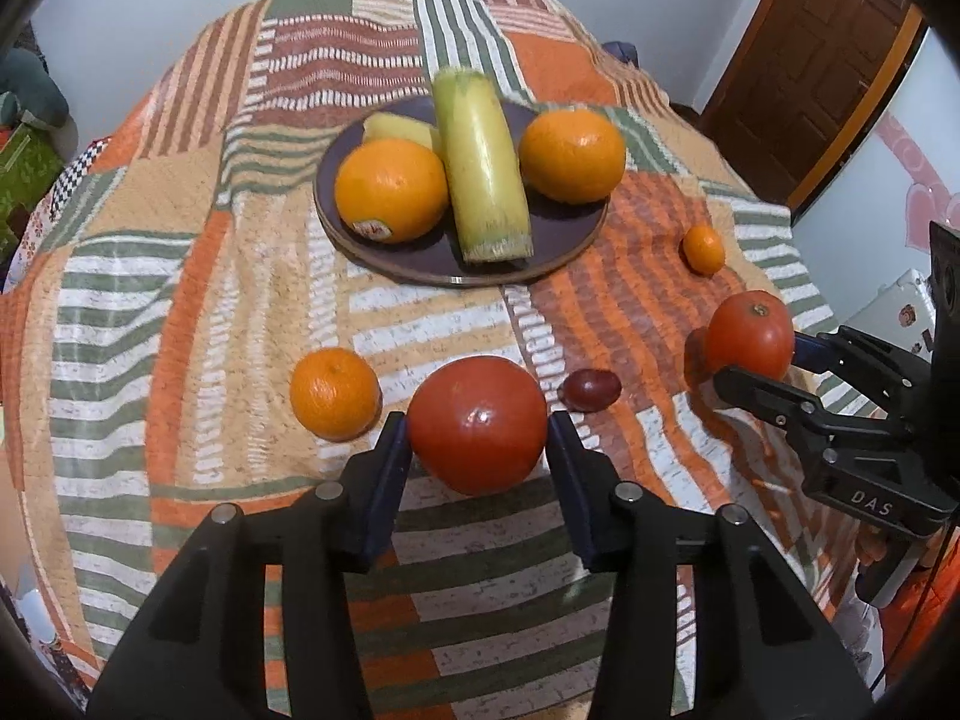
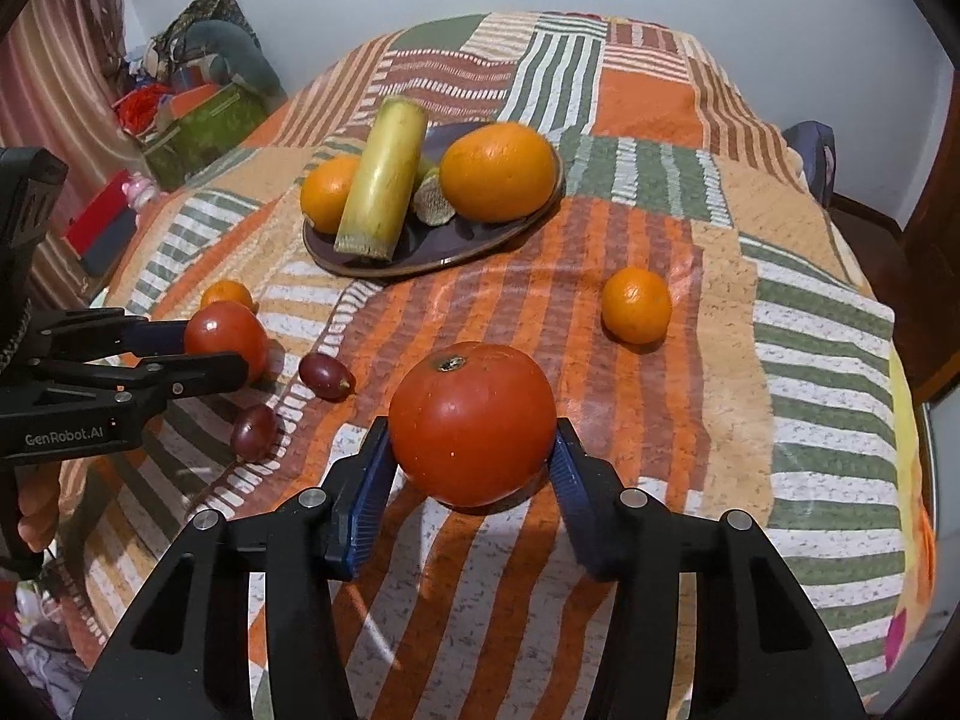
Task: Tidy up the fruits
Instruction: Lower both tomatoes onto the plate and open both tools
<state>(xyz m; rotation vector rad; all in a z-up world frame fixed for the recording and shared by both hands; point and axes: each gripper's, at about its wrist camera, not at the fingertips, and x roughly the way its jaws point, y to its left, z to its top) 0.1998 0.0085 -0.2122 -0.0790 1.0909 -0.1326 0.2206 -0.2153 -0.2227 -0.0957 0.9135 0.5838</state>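
Observation:
My left gripper (image 1: 478,429) is shut on a red tomato (image 1: 478,423); it also shows at the left of the right wrist view (image 2: 227,340). My right gripper (image 2: 472,435) is shut on a second red tomato (image 2: 472,423), seen at the right of the left wrist view (image 1: 749,334). A dark plate (image 1: 540,246) holds two oranges (image 1: 392,189) (image 1: 572,155), a sugarcane piece (image 1: 480,168) and a smaller cane piece (image 2: 436,199). On the cloth lie small mandarins (image 1: 335,393) (image 1: 703,249) and two red grapes (image 2: 324,376) (image 2: 255,432).
A patchwork cloth (image 1: 180,300) in orange, green and white covers the round table. A wooden door (image 1: 822,60) stands at the right. Boxes and clutter (image 2: 198,114) sit beyond the table's left edge. A chair back (image 2: 810,156) is at the far right.

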